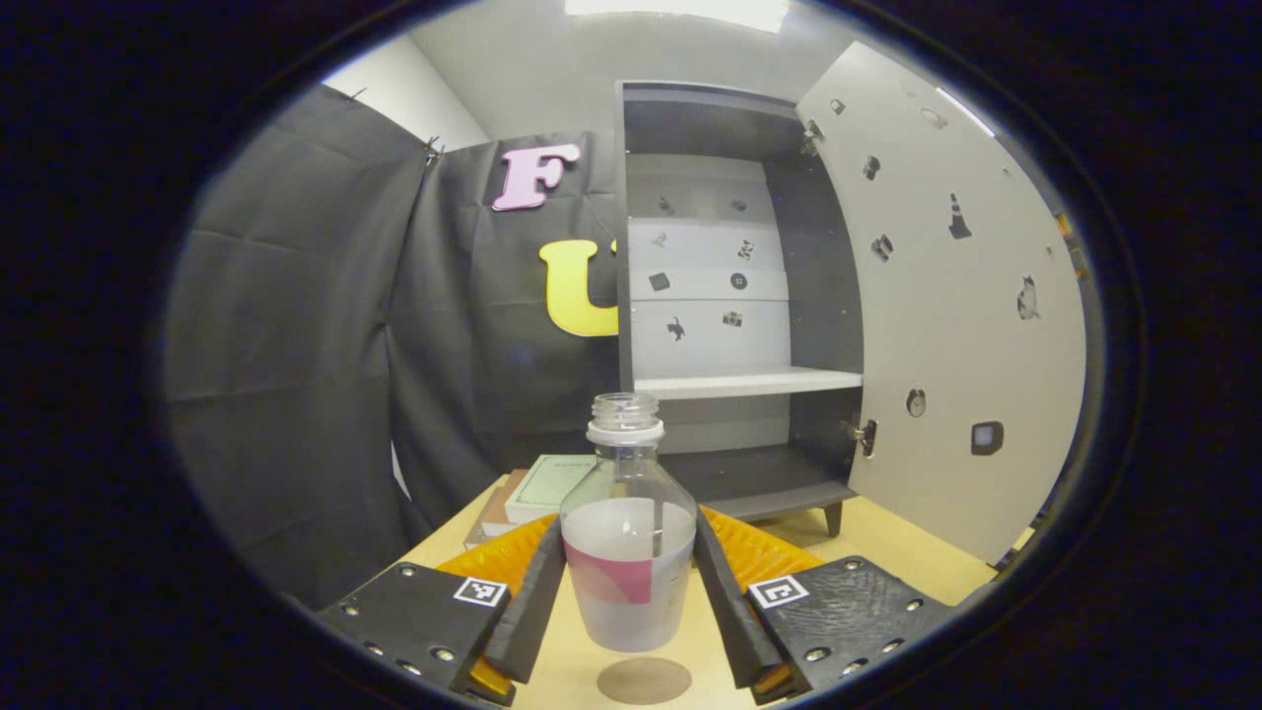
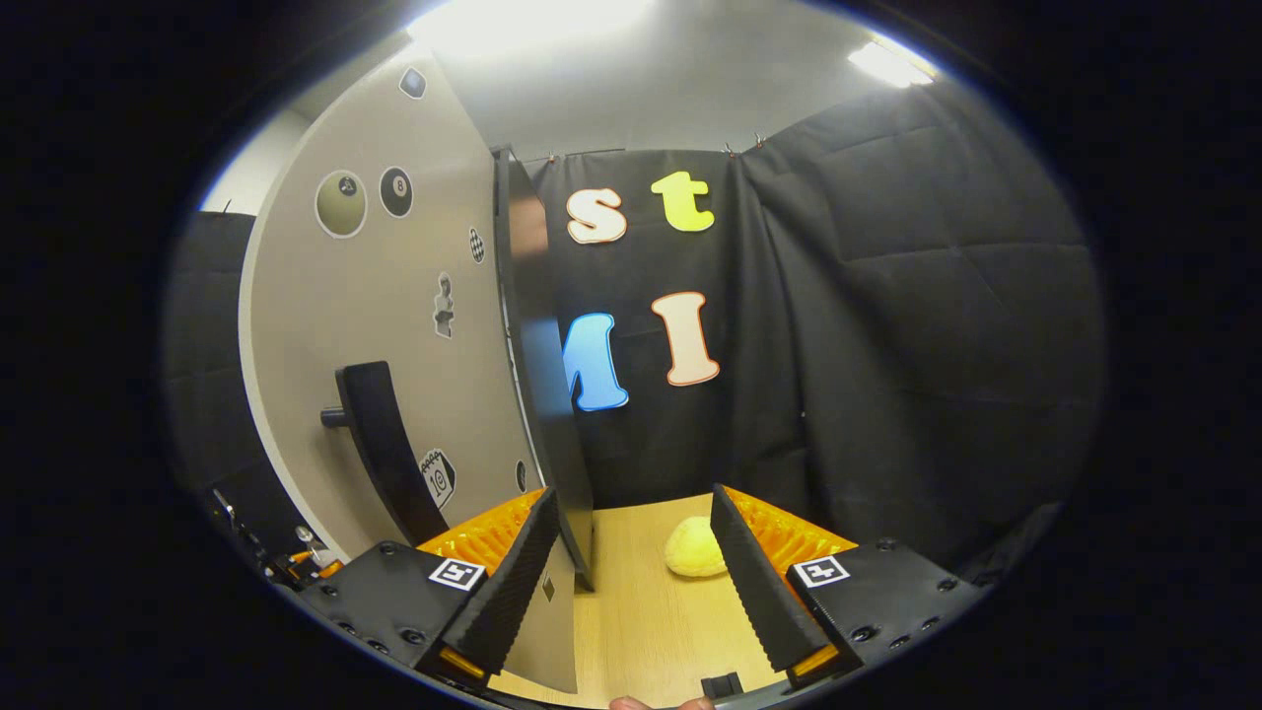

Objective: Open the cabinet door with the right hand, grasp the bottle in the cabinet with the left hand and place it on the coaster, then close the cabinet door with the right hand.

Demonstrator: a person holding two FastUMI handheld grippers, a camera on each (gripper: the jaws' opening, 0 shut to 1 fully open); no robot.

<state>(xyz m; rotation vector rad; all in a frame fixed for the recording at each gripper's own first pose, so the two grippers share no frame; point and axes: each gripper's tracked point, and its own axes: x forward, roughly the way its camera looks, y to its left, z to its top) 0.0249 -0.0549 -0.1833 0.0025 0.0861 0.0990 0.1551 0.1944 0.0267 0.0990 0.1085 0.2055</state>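
Bottle point(image 1: 628, 552) sits low in the centre of the left gripper view, upright and capless, a clear plastic body with a white neck ring under a threaded mouth; its lower half is wrapped in a pale frosted label carrying a pink-red patch on the left side. The left gripper point(image 1: 628, 592) has both fingers pressed against the bottle's flanks, one on each side, so the jaws are clamped on it. Directly beneath the bottle's base, at the bottom edge of the frame, lies a round brown coaster point(image 1: 644, 679) on the light wooden table point(image 1: 907, 552); whether the base touches it cannot be told. Behind the bottle, in the middle of the frame, stands the cabinet point(image 1: 730, 296) with dark side walls, a white shelf and a pale back panel dotted with small stickers. Its pale door point(image 1: 946, 325) is swung wide to the right side of the frame. A stack of books point(image 1: 537, 488) lies on the table left of the cabinet's foot. In the right gripper view, the right gripper point(image 2: 631, 582) hangs with its jaws spread apart and nothing between them; the door's edge runs down the centre-left, with its dark handle point(image 2: 380, 444) at the left. A yellow lumpy object point(image 2: 695, 549) rests on the table, lower centre.
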